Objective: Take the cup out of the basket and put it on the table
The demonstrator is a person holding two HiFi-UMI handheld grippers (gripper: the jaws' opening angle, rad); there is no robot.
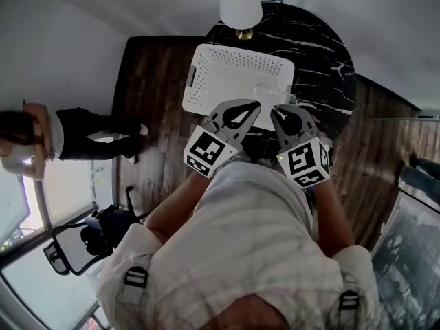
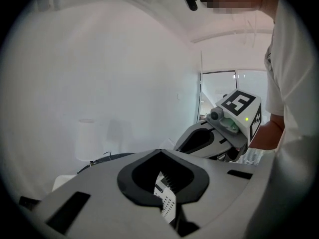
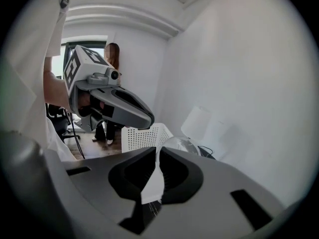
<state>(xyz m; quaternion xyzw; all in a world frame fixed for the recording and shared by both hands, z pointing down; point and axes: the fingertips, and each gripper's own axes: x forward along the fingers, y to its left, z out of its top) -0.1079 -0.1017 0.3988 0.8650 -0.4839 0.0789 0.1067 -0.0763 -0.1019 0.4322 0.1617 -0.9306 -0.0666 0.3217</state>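
**A:** What are we holding over?

**B:** A round table (image 1: 323, 67) of black marble with thin white veins. On it sits a white plastic basket (image 1: 206, 74), rectangular with rounded corners, its walls pierced by rows of small holes. At the far edge there's a lamp (image 1: 240, 2) with a plain white drum shade and a brassy base.

**A:** And the cup?

**B:** The cup (image 3: 178, 144) is clear and rounded, glassy enough that we mostly see it by its highlights. In the head view it shows as a faint shape inside the basket, toward the right wall. From the right gripper view it sits just right of the perforated wall.

**A:** How are our fingers?

**B:** The left gripper (image 1: 257, 103) has its fingers drawn together at the tips, leaving only a sliver further back, through which we see the basket's holes. Nothing is held. The right gripper (image 1: 273, 108) is the same, with its tips meeting and nothing held. Both are smooth grey shells with ribbed dark pads, each with a cube of black-and-white square markers.

**A:** Where are they?

**B:** Side by side above the basket's near edge, angled towards each other. Neither touches the cup.

**A:** Below the table?

**B:** A floor (image 1: 148, 115) of dark wood planks.
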